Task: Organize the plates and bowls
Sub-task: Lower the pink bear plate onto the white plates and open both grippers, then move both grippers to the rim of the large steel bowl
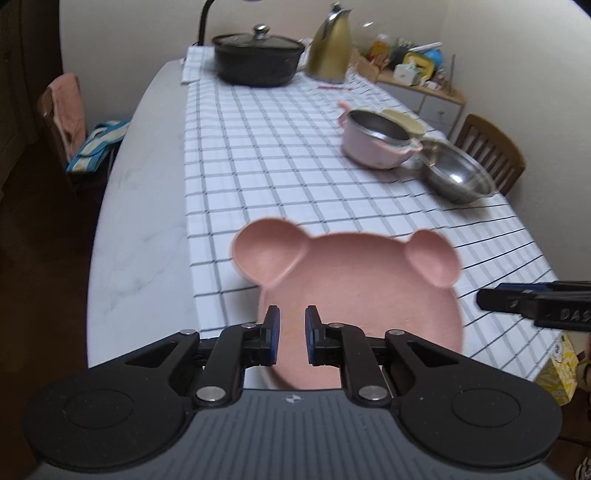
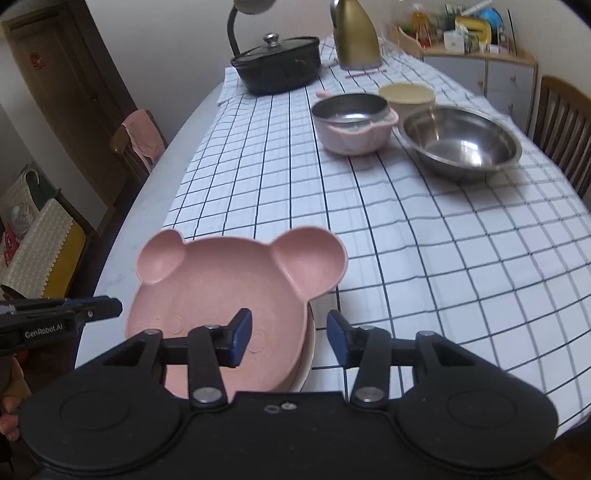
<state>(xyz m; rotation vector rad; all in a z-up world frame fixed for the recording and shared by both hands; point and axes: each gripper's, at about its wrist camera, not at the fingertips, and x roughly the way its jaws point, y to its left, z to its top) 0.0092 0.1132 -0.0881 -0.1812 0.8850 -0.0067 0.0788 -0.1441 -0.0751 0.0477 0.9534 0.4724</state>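
On checked cloth (image 2: 424, 229): pink bear-shaped plate (image 2: 218, 291) w/ two ear wells; both grippers' fingers spread, nothing pinched.

hidden: near rim of pink bear plate (image 1: 354, 288) behind the gripper body | white dish (image 2: 308, 354) under it, only an edge shows | cut off: lamp (image 2: 236, 33) head, kettle (image 2: 356, 37) top | too small: shelf clutter (image 1: 413, 59)

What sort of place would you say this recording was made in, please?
Most likely a home dining room: a long table under a checked tablecloth, wooden chairs beside it, and a lidded black pot and kettle at the far end.
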